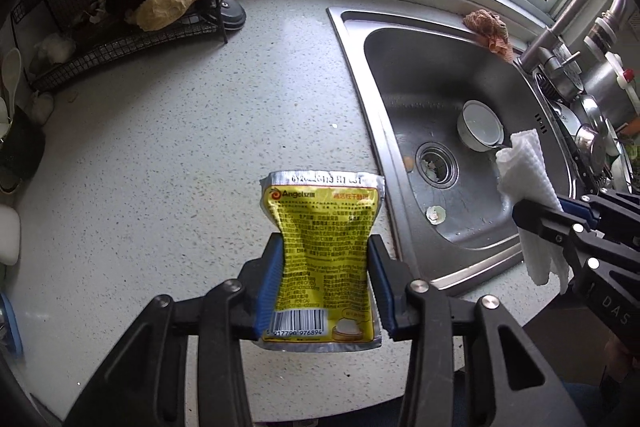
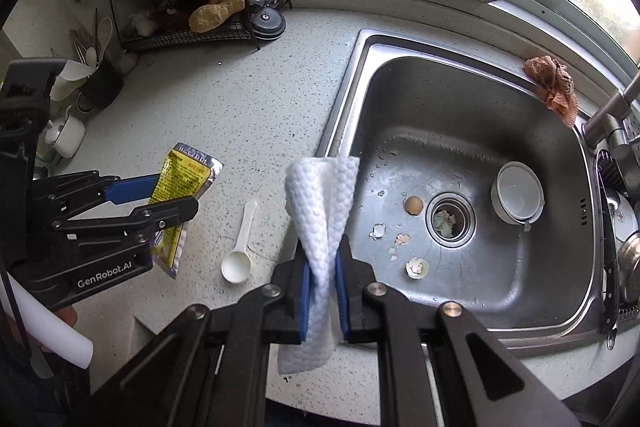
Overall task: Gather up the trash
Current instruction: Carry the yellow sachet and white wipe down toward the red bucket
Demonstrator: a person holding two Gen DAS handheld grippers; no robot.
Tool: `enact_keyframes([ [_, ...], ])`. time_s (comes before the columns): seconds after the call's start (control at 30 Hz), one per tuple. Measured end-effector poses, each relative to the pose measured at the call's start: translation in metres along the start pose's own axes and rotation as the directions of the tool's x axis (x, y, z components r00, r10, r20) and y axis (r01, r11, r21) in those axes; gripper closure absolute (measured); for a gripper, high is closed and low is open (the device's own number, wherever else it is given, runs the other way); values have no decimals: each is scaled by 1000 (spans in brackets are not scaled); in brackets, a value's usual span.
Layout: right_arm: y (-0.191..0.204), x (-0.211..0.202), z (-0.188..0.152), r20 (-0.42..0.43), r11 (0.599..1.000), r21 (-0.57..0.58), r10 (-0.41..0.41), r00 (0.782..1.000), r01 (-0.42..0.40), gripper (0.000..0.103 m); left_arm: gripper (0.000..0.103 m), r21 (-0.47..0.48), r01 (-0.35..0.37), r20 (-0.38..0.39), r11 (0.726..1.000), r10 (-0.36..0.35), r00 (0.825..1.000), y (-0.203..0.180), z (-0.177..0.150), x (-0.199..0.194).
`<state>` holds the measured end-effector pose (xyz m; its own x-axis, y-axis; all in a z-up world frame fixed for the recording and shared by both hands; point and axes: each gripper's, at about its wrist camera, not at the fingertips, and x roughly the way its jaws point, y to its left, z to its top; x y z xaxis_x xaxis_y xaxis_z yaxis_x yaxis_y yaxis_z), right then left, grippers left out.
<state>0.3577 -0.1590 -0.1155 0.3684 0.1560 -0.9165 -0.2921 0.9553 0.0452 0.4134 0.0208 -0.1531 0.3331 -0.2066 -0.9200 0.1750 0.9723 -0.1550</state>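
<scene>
My left gripper point(image 1: 326, 247) is shut on a yellow and silver yeast packet point(image 1: 324, 227) and holds it above the speckled counter point(image 1: 180, 167), left of the sink. The packet point(image 2: 182, 183) and left gripper point(image 2: 168, 193) also show in the right wrist view. My right gripper point(image 2: 322, 247) is shut on a white paper towel point(image 2: 322, 195) and holds it above the counter edge by the sink; it shows in the left wrist view point(image 1: 532, 215) with the towel point(image 1: 528, 171). Eggshell pieces point(image 2: 417, 267) and a brown egg piece point(image 2: 413, 205) lie in the steel sink point(image 2: 460, 99).
A white plastic scoop point(image 2: 239, 251) lies on the counter between the grippers. A white bowl point(image 2: 518, 193) sits in the sink by the drain point(image 2: 450, 221). An orange rag point(image 2: 554, 83) hangs on the sink's far rim by the tap point(image 1: 576, 15). A black wire rack point(image 2: 192, 11) stands at back left.
</scene>
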Motion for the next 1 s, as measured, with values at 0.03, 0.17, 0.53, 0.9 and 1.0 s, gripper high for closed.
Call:
enact_keyframes([
  [0.03, -5, -5, -8, 2, 1000, 6, -2, 1000, 2, 93, 64, 12, 1, 6, 1000, -1, 1000, -8, -5, -6],
  [0.17, -21, -29, -43, 22, 999, 32, -3, 1000, 2, 93, 64, 64, 0, 27, 998, -1, 1000, -47, -25, -20],
  [0.53, -65, -88, -151, 51, 994, 98, -44, 998, 39, 93, 64, 142, 38, 47, 989, -45, 998, -158, -98, -46],
  [0.9, -84, -129, -233, 32, 988, 143, -58, 998, 53, 93, 63, 203, 78, 28, 976, -85, 996, -231, -158, -62],
  [1.0, -89, -131, -252, 21, 983, 175, -61, 998, 57, 93, 63, 228, 93, 8, 969, -97, 995, -242, -168, -56],
])
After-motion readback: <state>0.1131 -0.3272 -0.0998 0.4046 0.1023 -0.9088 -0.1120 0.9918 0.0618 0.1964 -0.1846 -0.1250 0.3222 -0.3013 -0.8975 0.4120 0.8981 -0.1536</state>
